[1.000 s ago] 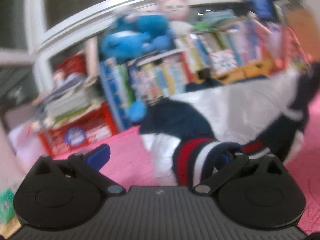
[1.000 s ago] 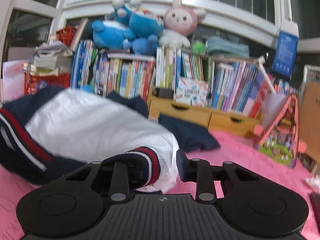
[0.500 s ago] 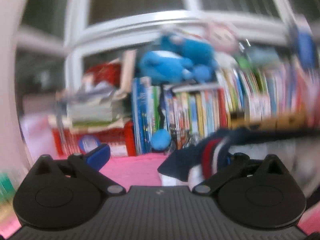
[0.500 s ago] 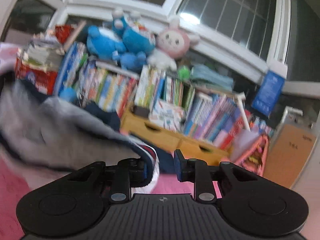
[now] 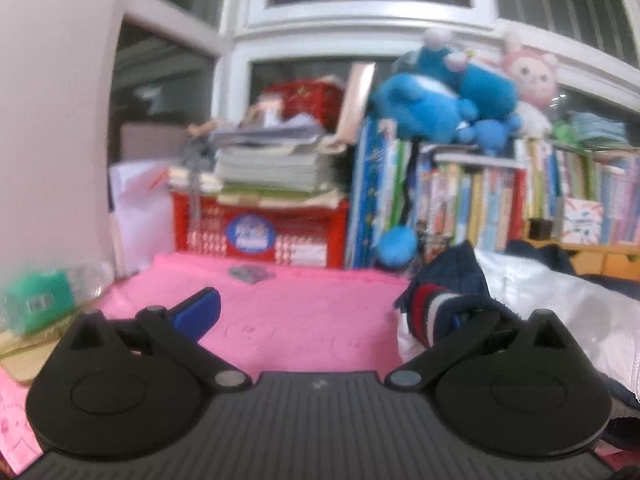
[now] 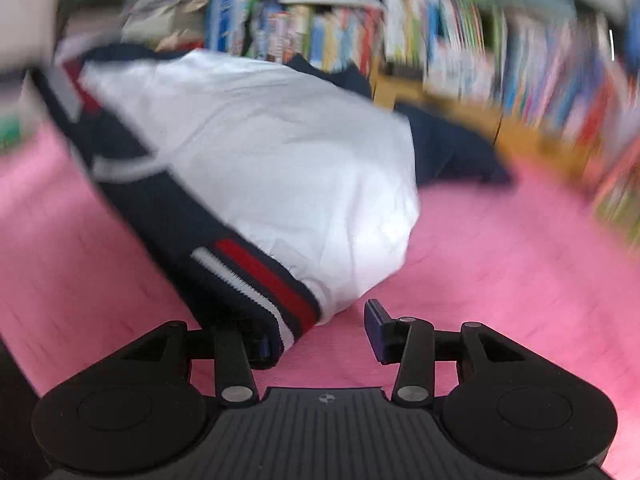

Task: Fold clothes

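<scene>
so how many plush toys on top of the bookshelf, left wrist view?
3: two blue plush toys piled together above the books, one pink plush right of them. Blur; more may hide behind.

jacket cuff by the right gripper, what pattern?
Ribbed knit cuff: navy with red and white stripes, clearest in the right wrist view.

One jacket (image 6: pixel 280 152), two blue plush toys (image 5: pixel 416 108), one pink (image 5: pixel 528 80)
</scene>
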Demonstrator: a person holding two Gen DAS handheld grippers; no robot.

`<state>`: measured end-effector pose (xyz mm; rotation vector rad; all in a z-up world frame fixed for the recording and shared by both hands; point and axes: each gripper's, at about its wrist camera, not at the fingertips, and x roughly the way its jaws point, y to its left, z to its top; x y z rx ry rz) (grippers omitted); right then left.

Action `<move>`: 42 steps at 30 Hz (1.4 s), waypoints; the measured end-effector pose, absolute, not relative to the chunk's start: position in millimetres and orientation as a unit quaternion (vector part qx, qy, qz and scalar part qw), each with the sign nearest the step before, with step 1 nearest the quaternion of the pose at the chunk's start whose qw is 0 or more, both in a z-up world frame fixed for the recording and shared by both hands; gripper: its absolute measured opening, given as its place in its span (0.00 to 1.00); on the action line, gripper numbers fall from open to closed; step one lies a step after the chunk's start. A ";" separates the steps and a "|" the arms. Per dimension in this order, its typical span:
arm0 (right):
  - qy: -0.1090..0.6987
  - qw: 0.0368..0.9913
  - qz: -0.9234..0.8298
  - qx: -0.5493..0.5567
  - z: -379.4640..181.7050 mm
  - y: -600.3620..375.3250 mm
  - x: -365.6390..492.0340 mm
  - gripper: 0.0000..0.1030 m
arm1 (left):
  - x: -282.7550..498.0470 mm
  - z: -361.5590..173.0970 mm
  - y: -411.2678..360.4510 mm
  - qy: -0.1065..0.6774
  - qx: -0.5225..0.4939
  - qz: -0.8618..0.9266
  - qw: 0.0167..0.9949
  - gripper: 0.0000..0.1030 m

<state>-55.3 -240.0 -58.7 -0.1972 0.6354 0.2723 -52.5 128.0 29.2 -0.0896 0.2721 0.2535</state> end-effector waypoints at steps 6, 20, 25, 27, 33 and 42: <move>-0.075 0.913 -0.121 -0.382 12.7 -216.6 -70.0 0.36 | -66.9 32.4 91.8 0.128 0.003 0.015 0.992 1.00; 0.201 0.917 0.076 -0.337 -60.3 -259.9 -121.0 0.40 | -93.8 -31.5 83.2 0.262 0.081 -0.042 0.961 1.00; 0.269 0.925 0.164 -0.211 -51.0 -273.6 -116.7 0.41 | -102.5 -34.3 88.6 0.279 0.090 -0.048 0.955 1.00; 0.280 0.922 0.189 -0.188 -49.2 -275.7 -115.7 0.44 | -105.9 -34.0 89.8 0.283 0.091 -0.056 0.953 1.00; 0.273 0.930 0.185 -0.163 -45.4 -270.4 -103.7 0.47 | -120.3 -23.8 77.3 0.258 0.145 -0.085 0.951 1.00; 0.247 0.948 0.160 -0.122 -44.0 -266.2 -110.0 0.45 | -129.0 -17.1 36.2 0.213 0.233 -0.131 0.940 1.00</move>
